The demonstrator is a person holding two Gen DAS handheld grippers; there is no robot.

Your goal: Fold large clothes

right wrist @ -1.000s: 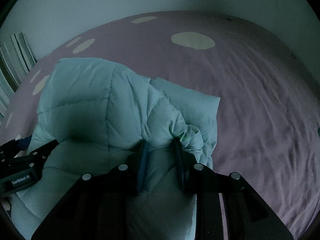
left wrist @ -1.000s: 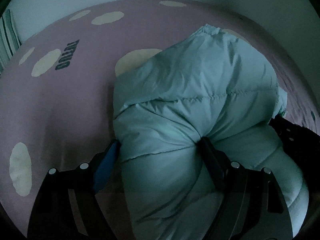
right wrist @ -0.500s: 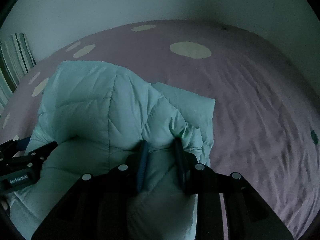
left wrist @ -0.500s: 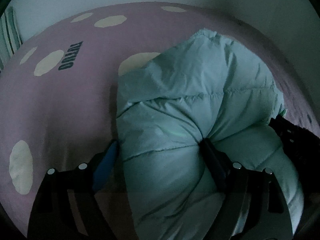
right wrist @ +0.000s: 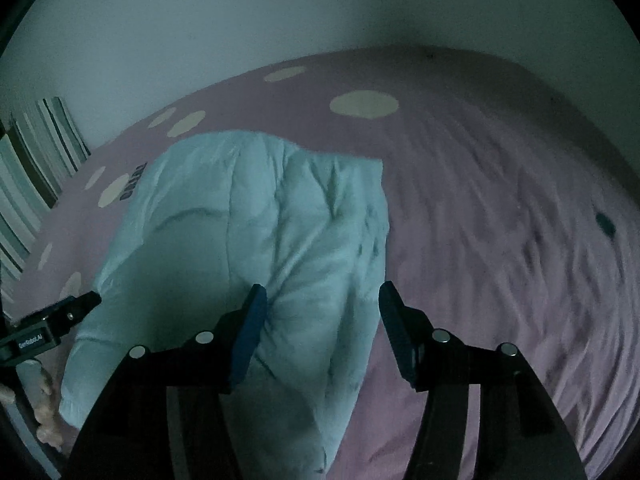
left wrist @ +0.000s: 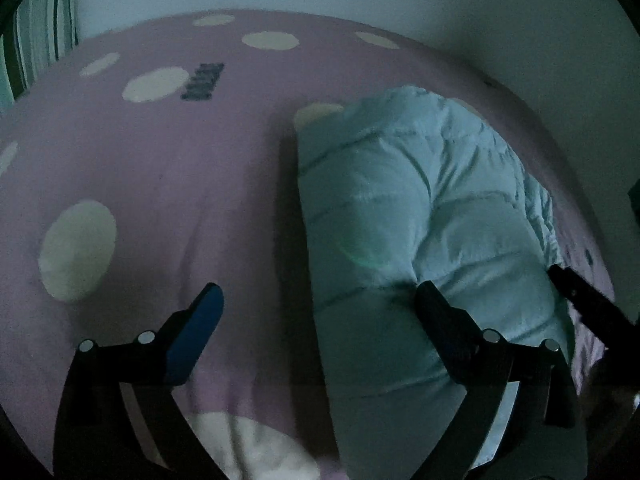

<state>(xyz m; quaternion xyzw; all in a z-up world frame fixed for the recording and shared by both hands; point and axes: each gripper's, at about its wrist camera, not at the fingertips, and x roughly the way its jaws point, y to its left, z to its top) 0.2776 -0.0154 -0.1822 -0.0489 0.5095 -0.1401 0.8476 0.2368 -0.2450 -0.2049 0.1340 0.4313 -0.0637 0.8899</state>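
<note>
A pale blue puffy quilted jacket (left wrist: pixel 420 216) (right wrist: pixel 260 220) lies folded in a bundle on the pink bed sheet (left wrist: pixel 180 184). In the left wrist view my left gripper (left wrist: pixel 320 304) hangs over the jacket's near left edge, jaws opening wide. One finger (left wrist: pixel 196 332) is over bare sheet, the other over the padding, and neither pad presses. My right gripper (right wrist: pixel 320 304) hovers over the jacket's near right part, jaws opening, with fabric below the gap and not pinched. Each gripper shows at the other view's edge: right gripper (left wrist: pixel 580 304), left gripper (right wrist: pixel 52 320).
The sheet (right wrist: pixel 500 220) carries cream dots and dark lettering (left wrist: pixel 202 82). A striped cushion or cloth (left wrist: pixel 36 40) (right wrist: pixel 36 168) stands at the far left against a pale wall (right wrist: pixel 280 20). A person's hand (right wrist: pixel 48 420) shows at the lower left.
Both grippers were shut on folds of the jacket; now both have let go, widened and drawn back and up. The jacket has settled flatter on the sheet.
</note>
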